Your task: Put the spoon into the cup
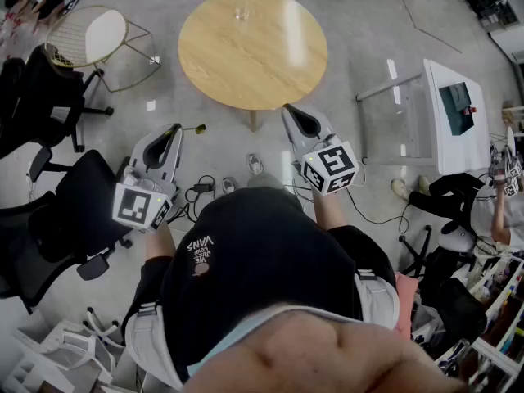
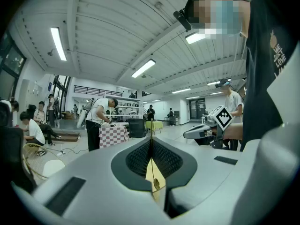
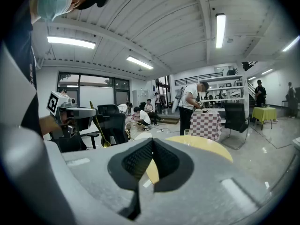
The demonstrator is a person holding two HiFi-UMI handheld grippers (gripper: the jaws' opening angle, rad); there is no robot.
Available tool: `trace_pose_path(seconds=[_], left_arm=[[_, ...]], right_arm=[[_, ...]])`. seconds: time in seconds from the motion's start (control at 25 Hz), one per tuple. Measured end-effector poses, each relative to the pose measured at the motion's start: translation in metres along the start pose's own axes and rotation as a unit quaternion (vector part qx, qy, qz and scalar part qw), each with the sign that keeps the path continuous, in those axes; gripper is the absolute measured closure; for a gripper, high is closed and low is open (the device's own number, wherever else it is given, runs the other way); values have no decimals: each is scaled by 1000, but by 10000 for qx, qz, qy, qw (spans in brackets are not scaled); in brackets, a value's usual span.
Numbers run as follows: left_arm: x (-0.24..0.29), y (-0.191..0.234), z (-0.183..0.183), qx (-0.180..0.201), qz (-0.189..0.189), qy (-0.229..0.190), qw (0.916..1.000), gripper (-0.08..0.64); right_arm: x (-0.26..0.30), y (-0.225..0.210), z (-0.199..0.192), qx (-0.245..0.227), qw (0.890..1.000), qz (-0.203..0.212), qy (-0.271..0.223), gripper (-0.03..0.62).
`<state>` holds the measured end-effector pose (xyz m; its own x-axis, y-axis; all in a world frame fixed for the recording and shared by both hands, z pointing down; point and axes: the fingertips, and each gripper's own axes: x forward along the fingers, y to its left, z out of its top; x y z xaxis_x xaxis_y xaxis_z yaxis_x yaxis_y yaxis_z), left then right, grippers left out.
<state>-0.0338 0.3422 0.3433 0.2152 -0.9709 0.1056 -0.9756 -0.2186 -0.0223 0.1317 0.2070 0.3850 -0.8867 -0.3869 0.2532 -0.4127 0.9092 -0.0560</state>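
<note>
Both tongs are clenched: our left tongs (image 1: 173, 131) pinch the gold spoon (image 3: 99, 124) by its slim handle, and our right tongs (image 1: 289, 110) close on nothing. We judge the spoon light, stiff and slick, so a mid-handle grip suits it. Its long axis stands near upright across the jaws, bowl hanging down. The glass cup (image 1: 242, 11) sits on the round wooden counter (image 1: 262, 64), well apart.

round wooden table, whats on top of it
Only a clear glass cup, near the far edge of the wooden table. Whether it holds anything is too small to tell.
</note>
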Motion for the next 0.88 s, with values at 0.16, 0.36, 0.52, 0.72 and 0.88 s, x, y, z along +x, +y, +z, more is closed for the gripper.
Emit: trace_pose_path(seconds=[0.16, 0.36, 0.52, 0.72, 0.88], left_arm=[[8, -8, 4, 57, -27, -68, 10000, 549], [12, -15, 3, 188, -112, 25, 9998, 549], [10, -12, 1, 166, -100, 24, 9998, 549], [7, -11, 0, 180, -150, 19, 9997, 549], [2, -10, -4, 186, -267, 35, 9995, 549]], right_arm=[[-4, 0, -2, -35, 10000, 38, 31, 595], [-7, -3, -2, -26, 10000, 12, 21, 595], [-4, -1, -1, -19, 10000, 48, 5, 595], [-3, 2, 3, 147, 9997, 65, -181, 595], [-4, 3, 2, 174, 9996, -74, -187, 594]])
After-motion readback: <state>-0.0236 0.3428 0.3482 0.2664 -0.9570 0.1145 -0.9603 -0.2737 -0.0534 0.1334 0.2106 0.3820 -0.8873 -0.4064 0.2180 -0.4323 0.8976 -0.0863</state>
